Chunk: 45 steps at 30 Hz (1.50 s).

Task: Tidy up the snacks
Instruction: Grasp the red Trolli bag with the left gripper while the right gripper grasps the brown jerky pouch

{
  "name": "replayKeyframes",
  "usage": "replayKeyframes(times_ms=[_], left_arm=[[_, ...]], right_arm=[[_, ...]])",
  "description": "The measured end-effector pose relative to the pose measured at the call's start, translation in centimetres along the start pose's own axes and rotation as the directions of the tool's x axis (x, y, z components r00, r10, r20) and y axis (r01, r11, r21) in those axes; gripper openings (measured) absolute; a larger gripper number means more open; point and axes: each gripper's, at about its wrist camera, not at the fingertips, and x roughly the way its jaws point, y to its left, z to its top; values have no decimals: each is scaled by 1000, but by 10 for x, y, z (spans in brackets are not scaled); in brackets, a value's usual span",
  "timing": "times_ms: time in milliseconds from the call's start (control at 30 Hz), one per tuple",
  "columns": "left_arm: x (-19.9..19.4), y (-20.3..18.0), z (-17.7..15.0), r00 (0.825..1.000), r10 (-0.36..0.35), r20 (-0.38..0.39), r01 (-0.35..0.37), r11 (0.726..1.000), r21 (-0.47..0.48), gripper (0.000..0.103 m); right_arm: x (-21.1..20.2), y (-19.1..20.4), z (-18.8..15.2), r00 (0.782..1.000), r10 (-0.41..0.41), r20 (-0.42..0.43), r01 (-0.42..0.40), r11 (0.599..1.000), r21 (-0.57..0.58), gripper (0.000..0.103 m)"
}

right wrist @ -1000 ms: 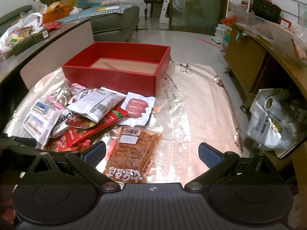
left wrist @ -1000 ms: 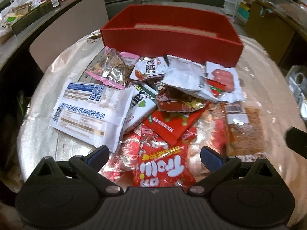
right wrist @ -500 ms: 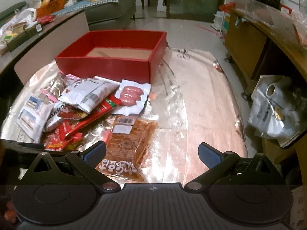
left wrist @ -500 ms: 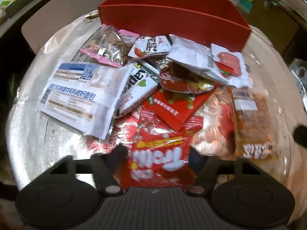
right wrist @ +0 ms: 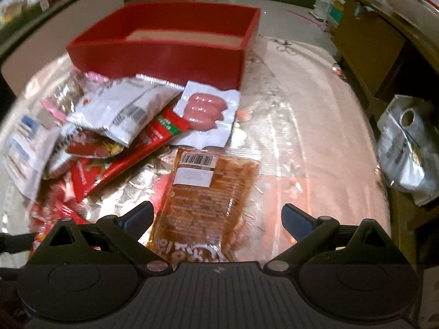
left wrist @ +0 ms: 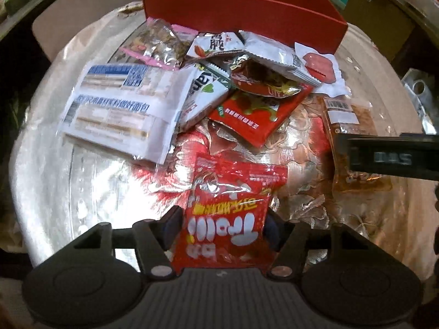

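Note:
A red Trolli gummy bag (left wrist: 227, 192) lies at the near end of the snack pile. My left gripper (left wrist: 222, 227) has both pads pressed on its sides, and its jaws are opening slightly. The red box (left wrist: 241, 13) stands behind the pile, and nothing shows in the part of its inside visible in the right wrist view. My right gripper (right wrist: 216, 215) is open just above a brown Korean-labelled packet (right wrist: 205, 192), which lies between its fingers, untouched. In the left wrist view, that gripper's finger (left wrist: 384, 156) crosses the brown packet (left wrist: 348, 115).
Between the grippers and the box (right wrist: 164, 52) lie a large white packet (left wrist: 118, 104), a sausage pack (right wrist: 208, 112), a silver pouch (right wrist: 123, 112) and several red sachets. The table (right wrist: 301, 137) has a shiny cloth. A silver bag (right wrist: 406, 148) sits beyond its right edge.
My left jaws closed from wide open onto the Trolli bag. My right gripper came down and forward over the brown packet and now shows in the left wrist view.

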Motion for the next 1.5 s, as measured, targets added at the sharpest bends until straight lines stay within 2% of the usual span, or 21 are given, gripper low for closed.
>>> replayKeyframes(times_ms=[100, 167, 233, 333, 600, 833, 1100, 1167, 1267, 1333, 1367, 1400, 1500], left_arm=[[3, -8, -2, 1000, 30, 9, -31, 998, 58, 63], [5, -11, -2, 997, 67, 22, -69, 994, 79, 73], [7, -9, -2, 996, 83, 20, -84, 994, 69, 83], [10, -3, -1, 997, 81, 14, -82, 996, 48, 87], [14, -2, -1, 996, 93, 19, -94, 995, 45, 92], [17, 6, -4, 997, 80, 9, -80, 997, 9, 100], [16, 7, -5, 998, 68, 13, -68, 998, 7, 100], [16, 7, -4, 998, 64, 15, -64, 998, 8, 99], [12, 5, -4, 999, 50, 20, -50, 998, 23, 88], [8, 1, -4, 999, 40, 32, -41, 998, 43, 69], [6, -1, -4, 999, 37, 39, -39, 998, 51, 63], [4, -2, -3, 998, 37, 43, -39, 998, 58, 53], [2, -1, -2, 999, 28, 38, -29, 998, 48, 51]], right_arm=[[10, 8, -1, 1000, -24, -19, 23, 999, -34, 100], [14, 9, -2, 999, -36, -31, 34, 998, -50, 100], [15, 7, -3, 999, -36, -33, 35, 998, -46, 103], [15, 4, -3, 999, -33, -41, 31, 998, -47, 103], [18, 7, -1, 998, -16, -56, 14, 999, -42, 103], [23, -4, -1, 996, 32, -78, -31, 999, 17, 103], [19, -5, -11, 999, 43, -14, -43, 999, 15, 103], [19, -5, -10, 998, 53, -23, -54, 998, -20, 103], [15, -5, -12, 998, 53, -20, -54, 998, -43, 98], [10, -3, -12, 997, 80, -17, -81, 994, -67, 85], [6, -2, -12, 996, 82, -20, -83, 994, -77, 72], [3, -2, -13, 996, 86, -19, -87, 992, -86, 65], [-3, -12, -14, 992, 119, -39, -121, 992, -47, 59]])
